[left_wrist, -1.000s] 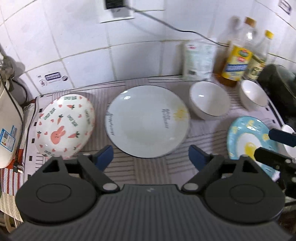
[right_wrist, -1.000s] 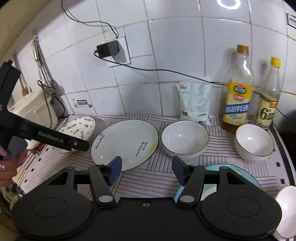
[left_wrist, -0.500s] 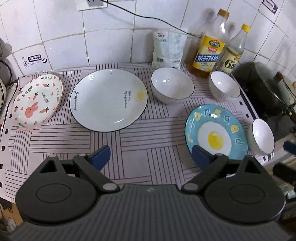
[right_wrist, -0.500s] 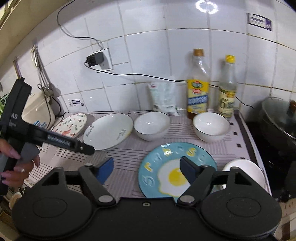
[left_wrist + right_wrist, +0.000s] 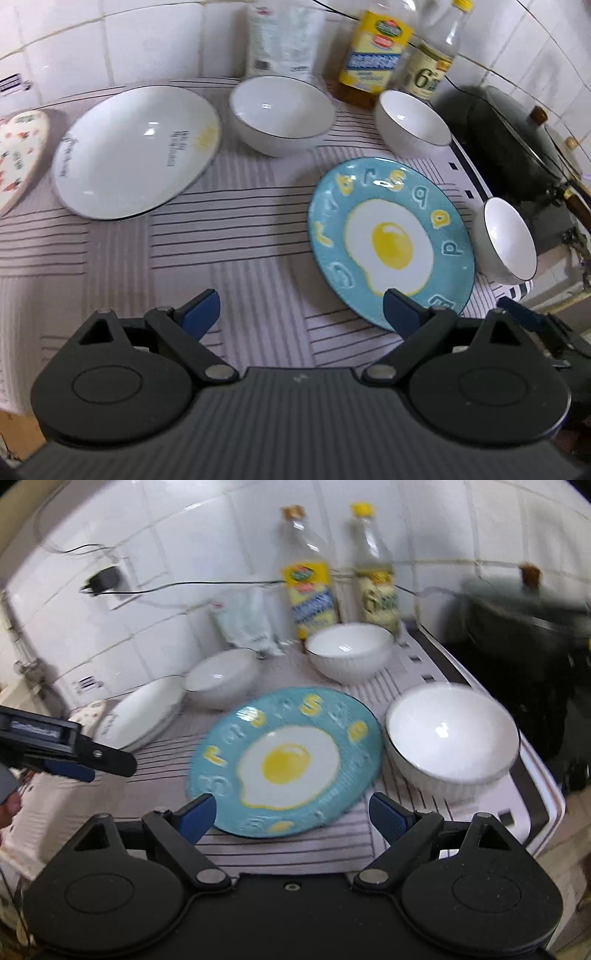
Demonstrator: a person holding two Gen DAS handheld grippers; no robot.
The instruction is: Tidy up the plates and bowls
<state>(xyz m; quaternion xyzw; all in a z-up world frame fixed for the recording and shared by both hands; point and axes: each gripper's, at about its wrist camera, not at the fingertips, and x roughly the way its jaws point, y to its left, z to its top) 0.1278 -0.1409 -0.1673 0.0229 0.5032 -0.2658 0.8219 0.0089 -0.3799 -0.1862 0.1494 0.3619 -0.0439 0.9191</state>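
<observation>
Both tongs are swinging rightward since a moment ago, toward the egg plate. Left tongs are hanging apart and empty; right tongs are gaping too, straddling the plate's near edge. Everything is still sitting separately on the worktop. The small bowl is resting at the mat's corner, so a careless nudge may be tipping it off. Only the left view is showing the rabbit plate.

Blue egg-print plate lies flat between white plate and three white bowls.
</observation>
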